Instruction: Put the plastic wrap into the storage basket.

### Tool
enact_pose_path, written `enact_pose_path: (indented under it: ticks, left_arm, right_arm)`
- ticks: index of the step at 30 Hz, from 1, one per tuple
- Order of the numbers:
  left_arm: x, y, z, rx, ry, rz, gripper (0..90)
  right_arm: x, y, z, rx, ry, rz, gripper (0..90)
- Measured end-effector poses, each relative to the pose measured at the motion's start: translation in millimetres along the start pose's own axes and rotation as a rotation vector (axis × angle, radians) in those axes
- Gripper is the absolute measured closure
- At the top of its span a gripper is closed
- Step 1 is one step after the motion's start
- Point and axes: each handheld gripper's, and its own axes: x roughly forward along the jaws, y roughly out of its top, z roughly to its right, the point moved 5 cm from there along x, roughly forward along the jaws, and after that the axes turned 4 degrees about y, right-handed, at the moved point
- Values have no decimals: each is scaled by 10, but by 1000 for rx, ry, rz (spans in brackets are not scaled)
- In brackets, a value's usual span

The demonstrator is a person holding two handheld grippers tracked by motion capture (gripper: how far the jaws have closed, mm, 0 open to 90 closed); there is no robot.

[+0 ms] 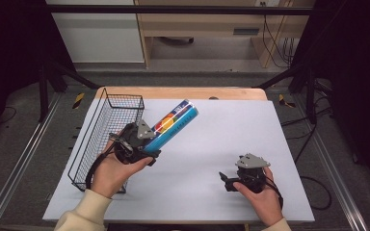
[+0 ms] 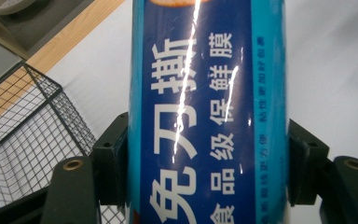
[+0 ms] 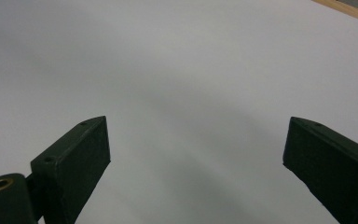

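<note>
Grey floor and a pale wooden shelf sit behind a table with a white top (image 1: 212,144) and a light wood edge along the far side.

Along the left edge of the table stands a black wire basket (image 1: 107,126). It is long and deep, and its far end reaches near the far left corner.

The left gripper (image 1: 147,150) is black and sits in the person's left hand (image 1: 110,172), just beside the right side of the basket. Its jaws are squeezed tight on a long blue tube of cling film (image 1: 174,125). The tube is shiny, light blue on the sides and dark blue in the middle, with white Chinese words and some orange and yellow colours. The gripper holds it at the near end. The tube is tilted, with its far end up in the air and pointing away to the right, above the white top. In the left gripper view the tube (image 2: 205,112) fills the gap between the two jaws, and the jaws touch it on both sides. The basket (image 2: 23,135) shows to the left of it.

The right gripper (image 1: 227,182) is in the person's right hand (image 1: 265,199), near the near right corner of the table, well apart from the tube. Its jaws are spread wide with nothing between them, and they hang over the bare white top (image 3: 182,70).
</note>
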Motion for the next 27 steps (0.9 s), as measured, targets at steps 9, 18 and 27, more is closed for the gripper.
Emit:
enact_pose_path:
  ticks: [9, 18, 27]
  left_arm:
    - [-131, -88, -129, -23, 32, -1, 319]
    - [-235, -147, -208, -28, 62, -12, 319]
    - [-387, -251, -303, -45, 101, -35, 319]
  right_arm:
    - [5, -7, -6, -18, -15, -8, 90]
    - [9, -4, -19, -19, -16, -7, 92]
    - [8, 6, -50, -22, -21, -8, 91]
